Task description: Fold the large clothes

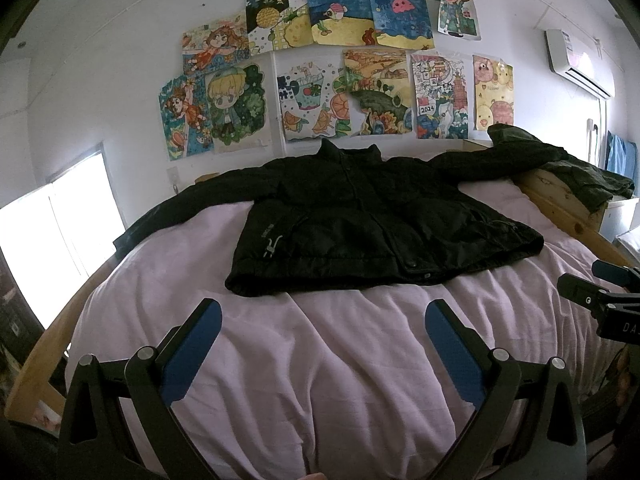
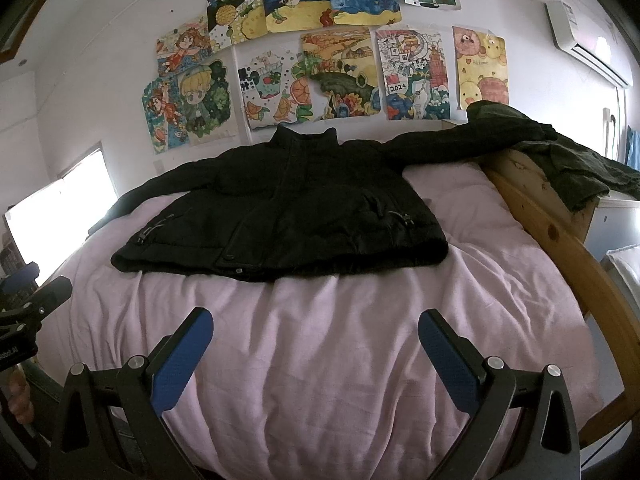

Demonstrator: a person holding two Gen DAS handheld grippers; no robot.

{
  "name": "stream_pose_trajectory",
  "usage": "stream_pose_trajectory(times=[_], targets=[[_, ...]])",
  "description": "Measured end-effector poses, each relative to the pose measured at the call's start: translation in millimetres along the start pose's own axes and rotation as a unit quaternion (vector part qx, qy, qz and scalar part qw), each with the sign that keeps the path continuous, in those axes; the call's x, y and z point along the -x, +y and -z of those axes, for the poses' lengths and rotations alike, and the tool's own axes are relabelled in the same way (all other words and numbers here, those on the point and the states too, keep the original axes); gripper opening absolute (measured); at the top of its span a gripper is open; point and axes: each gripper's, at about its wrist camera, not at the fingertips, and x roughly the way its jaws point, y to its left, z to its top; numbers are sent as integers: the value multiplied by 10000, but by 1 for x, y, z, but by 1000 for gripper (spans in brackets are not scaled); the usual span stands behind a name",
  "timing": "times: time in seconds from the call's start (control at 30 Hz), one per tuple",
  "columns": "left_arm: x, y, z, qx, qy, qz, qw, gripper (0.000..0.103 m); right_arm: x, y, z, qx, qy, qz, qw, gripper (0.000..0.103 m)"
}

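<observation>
Pale pink bedding, rumpled into long creases, covers a mattress held in a knotty pine bed frame, and a white wall behind is papered with bright children's drawings. On the far half of the bedding a large black padded jacket with a stand-up collar is laid flat, front up, with both sleeves spread wide.

Nothing is gripped. The left gripper is held above the near bedding with its 2 blue-padded fingers spread apart and empty, and the right gripper is held likewise, released and short of the hem. The fold is judged not yet begun.

Trouble is most likely at the right sleeve, which is draped up over the wooden rail and ends beside a crumpled dark green garment; whether the 2 touch cannot be told from either view. If that sleeve is pulled in carelessly, the green garment may be dragged along or the cuff caught on the rail. The left sleeve runs off toward the bed's edge and could slide down if tugged. Slippery padded fabric may be pinched in only 1 layer, so the fold would sag, and the loose sheet could be bunched under it.

An air conditioner is mounted high at the right, and a bright window sits at the left.
</observation>
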Motion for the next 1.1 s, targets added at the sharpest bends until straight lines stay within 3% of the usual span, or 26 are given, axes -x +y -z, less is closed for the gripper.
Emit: stream_pose_trajectory(times=[0.83, 1.1], targets=[[-5, 8, -1, -12, 146, 123, 9998, 100, -3, 2, 6, -9, 156, 50, 9999, 103], [-24, 7, -1, 17, 560, 199, 9982, 100, -2, 10, -7, 186, 464, 592, 9970, 103]])
